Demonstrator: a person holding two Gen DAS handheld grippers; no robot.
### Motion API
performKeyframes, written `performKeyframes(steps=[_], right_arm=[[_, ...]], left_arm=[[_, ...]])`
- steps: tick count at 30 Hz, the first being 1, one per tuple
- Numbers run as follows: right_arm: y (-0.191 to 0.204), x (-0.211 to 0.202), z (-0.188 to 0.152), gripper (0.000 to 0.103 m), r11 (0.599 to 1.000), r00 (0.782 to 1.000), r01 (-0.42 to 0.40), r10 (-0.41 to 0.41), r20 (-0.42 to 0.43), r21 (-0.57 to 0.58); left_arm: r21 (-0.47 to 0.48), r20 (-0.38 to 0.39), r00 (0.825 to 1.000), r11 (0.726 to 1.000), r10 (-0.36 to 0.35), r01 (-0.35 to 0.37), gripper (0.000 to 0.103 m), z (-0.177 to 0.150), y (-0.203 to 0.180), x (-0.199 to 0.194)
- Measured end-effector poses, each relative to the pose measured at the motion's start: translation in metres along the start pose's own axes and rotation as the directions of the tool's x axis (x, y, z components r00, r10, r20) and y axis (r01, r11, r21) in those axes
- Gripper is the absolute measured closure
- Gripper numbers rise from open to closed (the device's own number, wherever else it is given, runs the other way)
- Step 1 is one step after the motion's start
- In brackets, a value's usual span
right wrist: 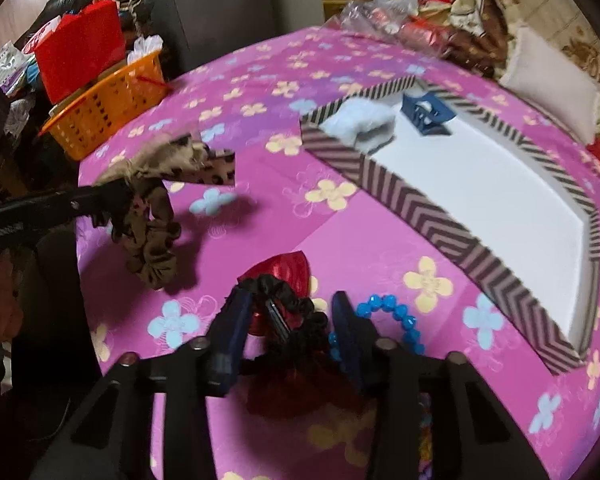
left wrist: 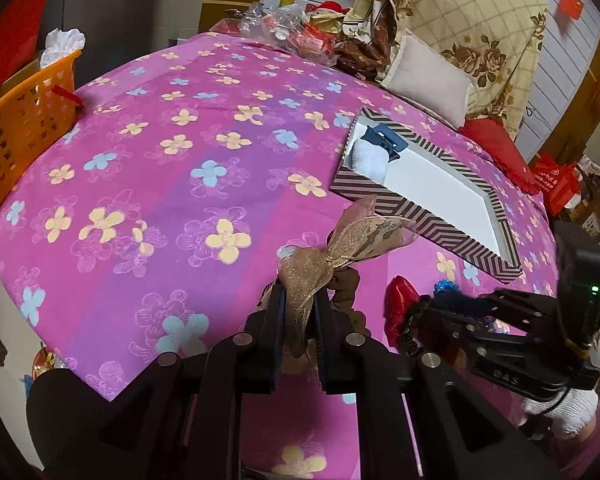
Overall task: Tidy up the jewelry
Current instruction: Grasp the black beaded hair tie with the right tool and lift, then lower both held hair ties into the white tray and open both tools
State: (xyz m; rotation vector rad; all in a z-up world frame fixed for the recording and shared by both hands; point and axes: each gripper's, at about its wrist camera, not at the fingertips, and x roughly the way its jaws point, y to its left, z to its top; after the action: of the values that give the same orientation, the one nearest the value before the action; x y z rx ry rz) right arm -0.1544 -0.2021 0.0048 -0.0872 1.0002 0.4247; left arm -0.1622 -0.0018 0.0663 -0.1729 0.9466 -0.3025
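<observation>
My left gripper [left wrist: 299, 304] is shut on a brown leopard-print bow scrunchie [left wrist: 332, 252] and holds it above the bed; it also shows in the right wrist view [right wrist: 156, 224], hanging from the gripper at the left. My right gripper [right wrist: 288, 316] is open, its fingers on either side of a black and red bow hair tie [right wrist: 288, 304] lying on the sheet. A blue bead bracelet [right wrist: 396, 320] lies just right of it. A striped box [right wrist: 452, 216] with a white inside holds a blue hair claw [right wrist: 424, 114] and a white fluffy piece [right wrist: 360, 124].
The pink flowered sheet [left wrist: 180, 160] covers the bed. An orange basket [left wrist: 24, 128] stands at the left edge. Pillows [left wrist: 432, 76] and plastic-wrapped clutter [left wrist: 284, 28] lie at the far side. A red bag [right wrist: 80, 48] sits behind the basket.
</observation>
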Motion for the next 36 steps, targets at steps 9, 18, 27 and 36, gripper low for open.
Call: performKeyframes(steps=[9,18,27,36], right_arm=[[-0.015,-0.021,-0.004,0.094,0.998,0.997,-0.040,0.036,0.073,0.047],[-0.041,-0.066,0.018,0.094,0.994,0.983,-0.023,0.003,0.185,0.107],[-0.081,-0.090,0.049,0.094,0.986,0.969,0.058,-0.094,0.229,0.156],[-0.128,-0.083,0.077,0.094,0.971,0.965,0.119,-0.162,0.205,0.208]], left_arm=[[-0.005,-0.005,1.000,1.000,-0.006,0.006,0.095,0.008,-0.004,0.001],[0.039,0.017,0.999,0.999,-0.037,0.037,0.095,0.032,-0.031,-0.005],[0.100,0.028,0.997,0.993,-0.070,0.067,0.095,0.067,-0.071,0.007],[0.157,-0.017,0.995,0.983,-0.094,0.096,0.095,0.101,-0.115,0.052]])
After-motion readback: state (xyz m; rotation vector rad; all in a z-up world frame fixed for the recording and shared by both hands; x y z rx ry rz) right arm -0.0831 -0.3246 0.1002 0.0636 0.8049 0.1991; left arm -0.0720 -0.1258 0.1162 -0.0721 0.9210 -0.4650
